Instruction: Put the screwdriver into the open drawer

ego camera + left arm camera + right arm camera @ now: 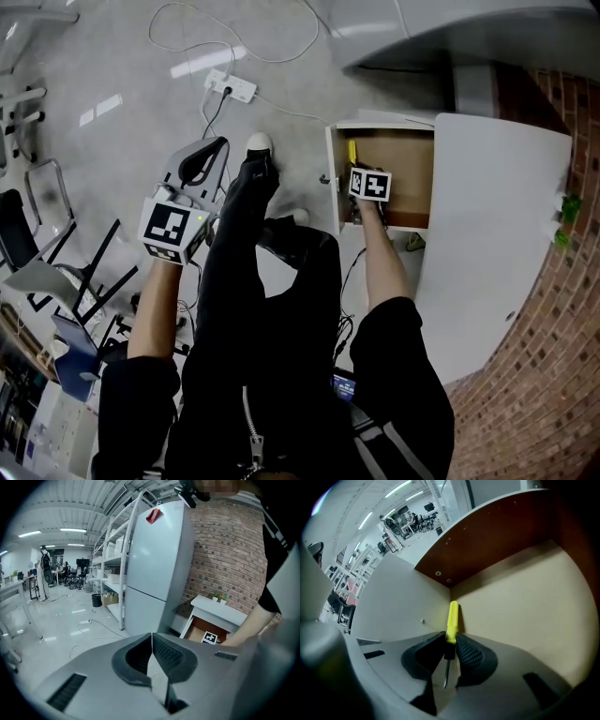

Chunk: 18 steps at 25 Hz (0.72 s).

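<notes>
1. I am pinching the screwdriver point(452, 620) in the jaws of the right gripper point(450, 645). The pads are clamping it where the yellow handle meets the black collar, and the bare shaft is running back between the jaws.
2. The right gripper point(362, 199) is pointing steeply down inside the open drawer point(405, 167), close to its front left corner. The yellow handle is leading towards that corner.
3. In the right gripper view the handle tip is sitting just above the drawer's pale floor point(525, 602), beside its white side wall. I cannot tell whether it is touching the floor.
4. The left gripper point(199, 161) is hanging well to the left of the drawer, over the floor. Its jaws are pressed together on nothing, as the left gripper view point(151, 638) is showing.
5. By my reckoning the carrying is done, since the screwdriver is already within the drawer's walls.
6. What I am judging to be left is easing the jaws apart so the tool lies on the drawer floor, then lifting the right gripper out without dragging the tool along.
</notes>
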### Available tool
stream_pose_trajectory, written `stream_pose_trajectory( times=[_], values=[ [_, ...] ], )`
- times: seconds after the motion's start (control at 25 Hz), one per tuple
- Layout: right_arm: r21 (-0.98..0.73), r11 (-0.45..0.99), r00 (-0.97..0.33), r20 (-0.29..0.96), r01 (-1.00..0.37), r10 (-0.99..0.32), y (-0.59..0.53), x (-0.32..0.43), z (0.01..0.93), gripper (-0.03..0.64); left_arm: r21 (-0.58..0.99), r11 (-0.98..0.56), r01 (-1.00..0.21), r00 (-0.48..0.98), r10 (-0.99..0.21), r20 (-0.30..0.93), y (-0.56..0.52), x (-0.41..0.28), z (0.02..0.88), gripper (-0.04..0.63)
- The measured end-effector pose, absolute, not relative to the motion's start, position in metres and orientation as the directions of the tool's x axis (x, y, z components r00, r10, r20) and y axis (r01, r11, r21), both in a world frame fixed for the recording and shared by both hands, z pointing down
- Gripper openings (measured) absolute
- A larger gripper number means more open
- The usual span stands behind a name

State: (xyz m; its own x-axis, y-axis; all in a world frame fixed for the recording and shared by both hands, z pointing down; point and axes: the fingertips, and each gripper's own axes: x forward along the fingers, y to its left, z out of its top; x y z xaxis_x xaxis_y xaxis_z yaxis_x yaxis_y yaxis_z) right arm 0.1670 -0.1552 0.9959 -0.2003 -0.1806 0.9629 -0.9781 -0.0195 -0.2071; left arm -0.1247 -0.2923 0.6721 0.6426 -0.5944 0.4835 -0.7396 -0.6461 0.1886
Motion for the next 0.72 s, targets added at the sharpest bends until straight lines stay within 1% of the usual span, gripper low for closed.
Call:
stream_pose_trajectory(
  times=[0.12, 0.24, 0.32, 0.4, 0.56, 0.72],
  values=[
    [-0.193, -0.013, -0.189, 0.969, -0.981, -0.158, -0.152, 0.167, 1.004, 0.083, 0.186, -0.639, -0.746, 0.634, -0.599, 0.489, -0.293, -0.128, 0.675, 0.028],
    [-0.191, -0.035, -0.183, 0.971, -0.981, -0.156, -0.149, 0.168, 1.005, 0.087, 0.185, -0.637, -0.749, 0.632, -0.602, 0.488, -0.293, -0.13, 0.673, 0.028],
    [-0.198, -0.048, -0.188, 0.969, -0.979, -0.16, -0.146, 0.169, 1.003, 0.103, 0.184, -0.637, -0.749, 0.632, -0.603, 0.487, -0.293, -0.13, 0.671, 0.028],
    [-0.201, -0.06, -0.188, 0.968, -0.978, -0.168, -0.146, 0.169, 0.998, 0.115, 0.185, -0.639, -0.747, 0.635, -0.603, 0.483, -0.293, -0.13, 0.668, 0.028],
    [-0.188, -0.083, -0.166, 0.961, -0.979, -0.22, -0.152, 0.17, 0.972, 0.114, 0.188, -0.649, -0.737, 0.646, -0.596, 0.476, -0.293, -0.125, 0.658, 0.028],
    [-0.182, -0.087, -0.146, 0.937, -0.979, -0.318, -0.161, 0.165, 0.928, 0.056, 0.187, -0.674, -0.715, 0.672, -0.586, 0.454, -0.296, -0.113, 0.638, 0.028]
  ],
)
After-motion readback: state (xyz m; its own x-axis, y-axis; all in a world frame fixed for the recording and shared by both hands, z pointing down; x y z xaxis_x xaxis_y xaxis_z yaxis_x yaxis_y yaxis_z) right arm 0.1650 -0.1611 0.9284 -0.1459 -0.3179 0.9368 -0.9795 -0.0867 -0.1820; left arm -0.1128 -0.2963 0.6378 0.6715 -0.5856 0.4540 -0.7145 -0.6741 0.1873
